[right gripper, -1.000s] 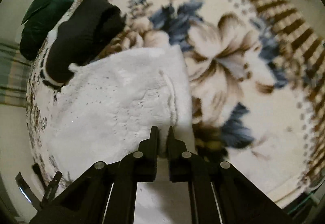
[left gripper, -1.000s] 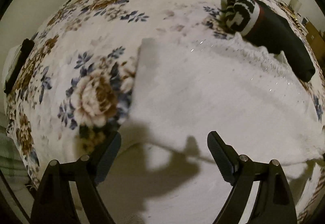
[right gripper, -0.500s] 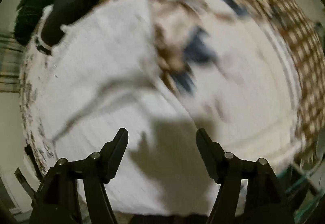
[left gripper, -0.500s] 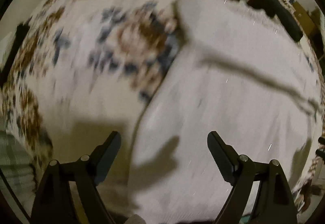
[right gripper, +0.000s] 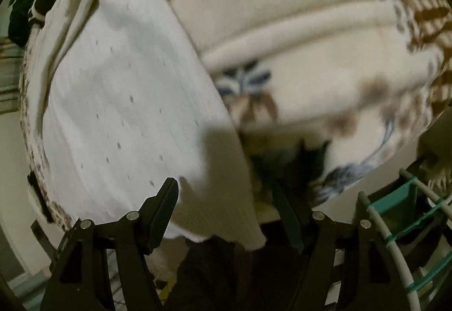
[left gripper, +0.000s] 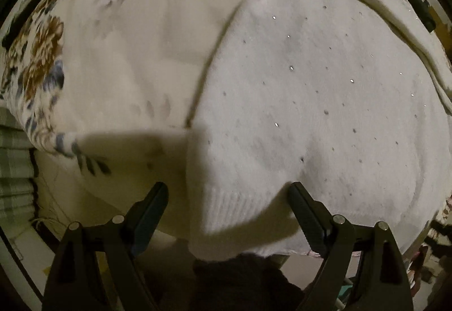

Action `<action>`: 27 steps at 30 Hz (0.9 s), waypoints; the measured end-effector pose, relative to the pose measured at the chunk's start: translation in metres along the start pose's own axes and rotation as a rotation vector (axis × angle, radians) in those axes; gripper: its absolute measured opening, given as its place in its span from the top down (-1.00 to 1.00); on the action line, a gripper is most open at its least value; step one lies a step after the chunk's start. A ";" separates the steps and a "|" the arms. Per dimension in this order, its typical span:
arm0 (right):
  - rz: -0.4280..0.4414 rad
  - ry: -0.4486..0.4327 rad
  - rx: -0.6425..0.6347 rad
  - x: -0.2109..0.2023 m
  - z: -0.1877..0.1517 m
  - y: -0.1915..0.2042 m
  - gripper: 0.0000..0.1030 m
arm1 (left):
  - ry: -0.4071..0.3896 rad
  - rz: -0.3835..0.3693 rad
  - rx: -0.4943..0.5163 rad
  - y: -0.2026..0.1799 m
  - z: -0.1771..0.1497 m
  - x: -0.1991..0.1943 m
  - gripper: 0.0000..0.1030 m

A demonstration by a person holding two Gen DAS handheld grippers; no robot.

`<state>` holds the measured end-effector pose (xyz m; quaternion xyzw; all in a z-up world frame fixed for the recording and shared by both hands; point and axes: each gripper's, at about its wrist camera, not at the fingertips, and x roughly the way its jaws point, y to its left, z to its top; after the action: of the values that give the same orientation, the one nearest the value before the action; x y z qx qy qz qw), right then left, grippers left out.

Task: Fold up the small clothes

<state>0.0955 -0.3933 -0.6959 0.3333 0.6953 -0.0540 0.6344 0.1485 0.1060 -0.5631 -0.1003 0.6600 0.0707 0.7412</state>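
Knitwear, soft and limp: the white sweater (left gripper: 310,102) drapes over the floral blanket (left gripper: 118,57); best taken by its ribbed near hem. Left gripper (left gripper: 228,208) and right gripper (right gripper: 227,208) fingers both gape, holding nothing.

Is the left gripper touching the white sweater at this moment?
Cannot tell. In the left wrist view the left gripper stands open astride the white sweater hem; no pad plainly presses it, no gap shows.
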 end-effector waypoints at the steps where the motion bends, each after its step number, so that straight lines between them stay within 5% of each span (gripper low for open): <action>1: 0.013 0.015 0.000 0.006 0.000 -0.006 -0.39 | -0.007 -0.008 -0.004 -0.001 -0.002 0.000 -0.67; 3: 0.046 0.043 -0.009 0.016 -0.008 -0.014 -0.39 | -0.019 -0.032 -0.003 -0.004 -0.009 -0.001 -0.35; 5: 0.052 0.031 -0.029 0.016 -0.016 -0.020 -0.38 | -0.028 -0.029 0.014 -0.009 -0.016 -0.001 0.46; 6: 0.055 0.019 -0.037 0.019 -0.015 -0.017 -0.35 | -0.039 -0.024 0.025 -0.012 -0.020 -0.003 0.61; 7: 0.051 0.017 -0.047 0.024 -0.014 -0.008 0.07 | -0.063 -0.014 0.041 -0.016 -0.025 -0.007 0.87; 8: 0.044 0.023 -0.061 0.023 -0.016 -0.007 0.74 | -0.081 -0.017 0.047 -0.017 -0.028 -0.010 0.92; 9: 0.036 0.021 -0.075 0.019 -0.019 -0.007 0.83 | -0.104 -0.018 0.052 -0.019 -0.031 -0.017 0.93; 16: 0.100 -0.055 -0.133 -0.028 -0.026 0.006 0.87 | -0.216 -0.083 -0.003 -0.031 -0.041 -0.072 0.95; 23: 0.213 -0.184 -0.177 -0.121 -0.004 0.021 0.88 | -0.331 -0.190 -0.090 -0.020 0.020 -0.150 0.95; 27: 0.248 -0.257 -0.194 -0.156 0.025 0.069 0.89 | -0.385 -0.260 -0.114 -0.027 0.061 -0.175 0.95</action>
<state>0.1490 -0.4140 -0.5335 0.3440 0.5643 0.0497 0.7488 0.1930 0.0999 -0.3816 -0.2109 0.4830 0.0297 0.8493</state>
